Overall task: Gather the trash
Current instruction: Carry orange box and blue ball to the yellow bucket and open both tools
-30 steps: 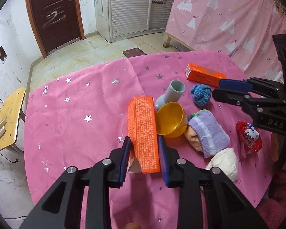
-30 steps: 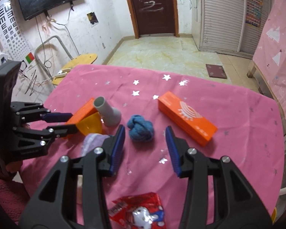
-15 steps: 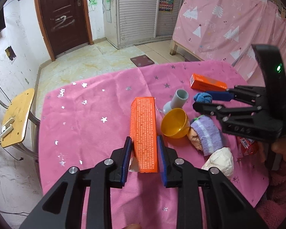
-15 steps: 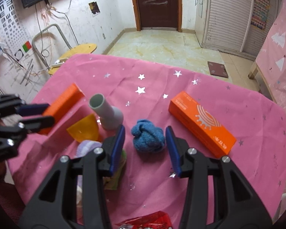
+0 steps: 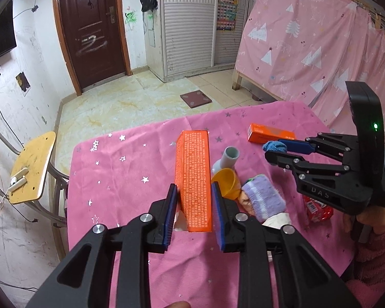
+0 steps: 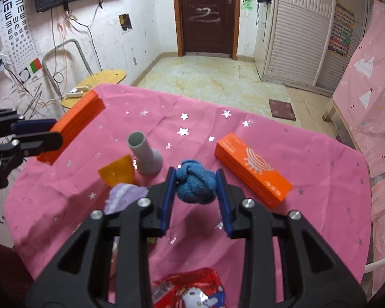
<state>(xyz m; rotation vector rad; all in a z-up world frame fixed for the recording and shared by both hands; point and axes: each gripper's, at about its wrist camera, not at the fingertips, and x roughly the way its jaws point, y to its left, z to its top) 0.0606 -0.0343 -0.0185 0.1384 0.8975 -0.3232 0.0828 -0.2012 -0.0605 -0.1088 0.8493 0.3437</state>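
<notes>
- Orange carton (image 5: pixel 193 179), long and printed, sits clamped between the left gripper (image 5: pixel 193 213) pads near its lower end; its far end tilts up off the pink cloth (image 5: pixel 120 179), so I judge it is being carried off as trash.
- Held by 1 end, the carton is likely to swing; a grip nearer the middle would be steadier.
- Right gripper (image 6: pixel 196 197) has just been closing its jaws, and the blue knit ball (image 6: pixel 196 186) now fills the gap with both pads against it. It seems the second piece to be collected; whether it is clear of the cloth I cannot tell.
- Just beside it lie a grey tube (image 6: pixel 145 154) and a yellow funnel (image 6: pixel 118 172), touching each other, with a purple sock (image 6: pixel 125 195) near the left jaw and a second orange box (image 6: pixel 254 169) to the right, apart from the ball.
- Left view alone shows a white wad (image 5: pixel 276 219) beside the sock and the hand (image 5: pixel 372 218) on the right tool's handle.
- Right view alone shows the red wrapper's (image 6: pixel 190 290) cartoon print, the box's top face, and the carton's raised end from the side.
- No bin appears in either view, so the drop point is unknown.
</notes>
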